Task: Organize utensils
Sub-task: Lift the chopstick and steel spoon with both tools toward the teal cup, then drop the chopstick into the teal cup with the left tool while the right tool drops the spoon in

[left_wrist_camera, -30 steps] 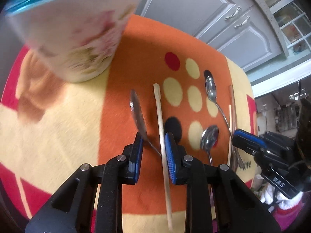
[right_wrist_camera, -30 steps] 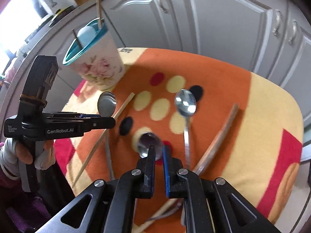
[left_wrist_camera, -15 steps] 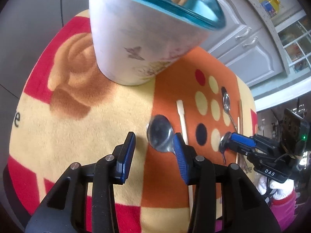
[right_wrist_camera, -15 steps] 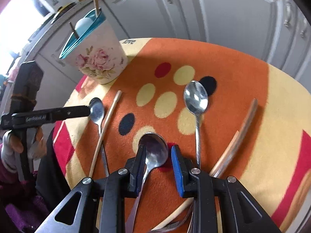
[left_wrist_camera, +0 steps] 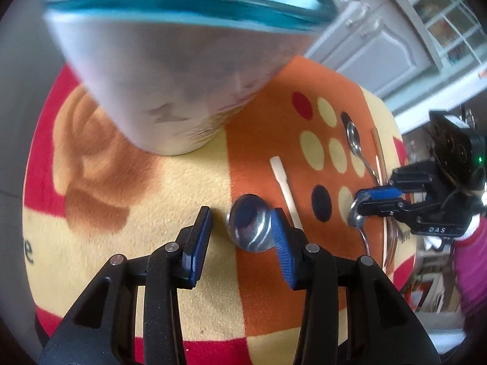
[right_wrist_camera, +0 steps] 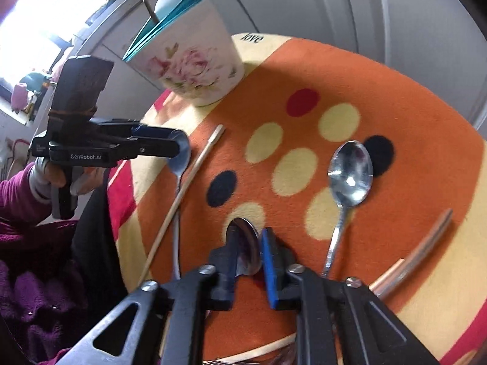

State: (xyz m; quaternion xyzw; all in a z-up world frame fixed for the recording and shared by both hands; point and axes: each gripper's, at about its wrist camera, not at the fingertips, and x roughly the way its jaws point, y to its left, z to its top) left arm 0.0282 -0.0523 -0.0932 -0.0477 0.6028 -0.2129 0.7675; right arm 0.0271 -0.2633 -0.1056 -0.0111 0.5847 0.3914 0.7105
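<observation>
A floral mug point(left_wrist_camera: 170, 76) with a teal rim point(right_wrist_camera: 194, 67) holds chopsticks and a white spoon. In front of it a steel spoon's bowl point(left_wrist_camera: 249, 231) lies between the fingers of my left gripper point(left_wrist_camera: 240, 243). The bowl touches the right pad only, and the jaws are closing from wide apart. In the right wrist view that spoon point(right_wrist_camera: 182, 155) rests on the cloth at the left gripper's point(right_wrist_camera: 175, 146) tip. My right gripper point(right_wrist_camera: 249, 237) is closing, its pads against the edges of a second spoon's bowl point(right_wrist_camera: 246, 240). The left wrist view shows that gripper point(left_wrist_camera: 365, 203) over the bowl point(left_wrist_camera: 354, 217).
An orange, yellow and red spotted cloth point(right_wrist_camera: 395, 106) covers the round table. On it lie a pale wooden chopstick point(right_wrist_camera: 188, 176), a third spoon point(right_wrist_camera: 350, 176) and copper-coloured chopsticks point(right_wrist_camera: 426, 249). Grey cabinet doors stand behind. A hand in a purple sleeve point(right_wrist_camera: 18, 200) holds the left gripper.
The left gripper let go of the spoon's handle, drew back toward the mug and opened wide around the spoon's bowl. The right gripper opened, sank over the second spoon's bowl and closed on it.
</observation>
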